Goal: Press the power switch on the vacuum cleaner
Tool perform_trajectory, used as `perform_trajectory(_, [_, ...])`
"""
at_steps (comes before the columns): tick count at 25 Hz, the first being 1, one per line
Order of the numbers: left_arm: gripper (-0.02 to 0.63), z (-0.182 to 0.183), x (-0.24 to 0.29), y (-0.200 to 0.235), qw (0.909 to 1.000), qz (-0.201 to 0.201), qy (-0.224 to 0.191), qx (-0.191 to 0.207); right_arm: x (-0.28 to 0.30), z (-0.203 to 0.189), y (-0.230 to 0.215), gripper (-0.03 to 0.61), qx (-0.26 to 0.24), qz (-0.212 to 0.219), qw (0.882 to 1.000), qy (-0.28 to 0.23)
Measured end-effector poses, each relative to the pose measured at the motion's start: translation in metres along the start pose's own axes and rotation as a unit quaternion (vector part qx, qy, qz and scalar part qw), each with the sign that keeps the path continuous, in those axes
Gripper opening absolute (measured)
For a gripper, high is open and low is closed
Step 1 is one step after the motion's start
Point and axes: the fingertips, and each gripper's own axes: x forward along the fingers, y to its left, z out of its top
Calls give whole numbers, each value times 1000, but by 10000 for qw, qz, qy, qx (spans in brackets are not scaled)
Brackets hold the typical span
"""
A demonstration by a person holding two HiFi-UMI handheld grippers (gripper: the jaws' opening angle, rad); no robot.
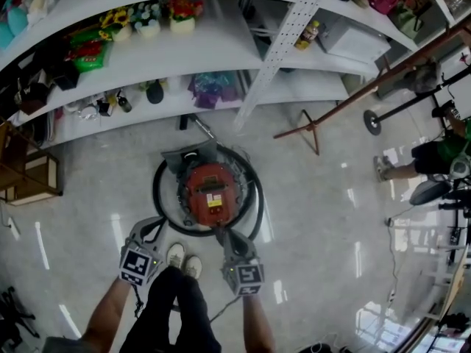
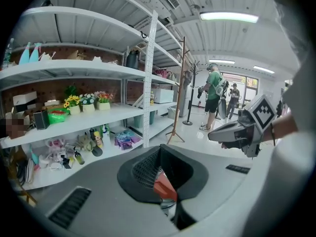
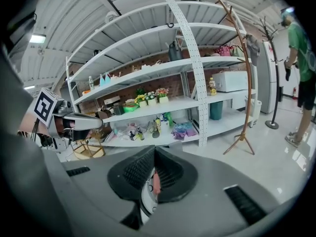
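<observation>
The red vacuum cleaner [image 1: 211, 192] stands on the floor right in front of the person's feet, with a black hose [image 1: 157, 194] coiled round it. My right gripper [image 1: 225, 235] is shut, and its tip is at the vacuum's near edge; contact cannot be told. My left gripper [image 1: 149, 230] is also shut and hangs beside the hose at the vacuum's near left. In the left gripper view the jaws [image 2: 160, 174] meet, and a sliver of red vacuum [image 2: 165, 189] shows below them. The right gripper view shows the same through its own shut jaws [image 3: 154, 174].
White shelving [image 1: 221, 50] with flowers, bottles and bags runs along the far side. A wooden coat stand [image 1: 316, 127] leans at the right, and a wooden crate [image 1: 33, 175] sits at the left. Another person [image 1: 434, 157] stands at the far right. My own shoes [image 1: 184, 259] are just behind the vacuum.
</observation>
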Motion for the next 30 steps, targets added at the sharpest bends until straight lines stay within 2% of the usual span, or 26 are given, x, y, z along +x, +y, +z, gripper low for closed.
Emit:
perform_trajectory(5, [8,-17,11,-3,9994,-167,83,286,14,-19,-7,11,-2,54,10000,52])
perform_trajectory(18, [8,-47,35,-2,9989,-380,157,240,44,-45,-23,11,-72,-62,9998,195])
perform_trajectory(30, [8,-73,39,3,9988,-348,186,276,69,-78,-28,11,-210,20,9995,227])
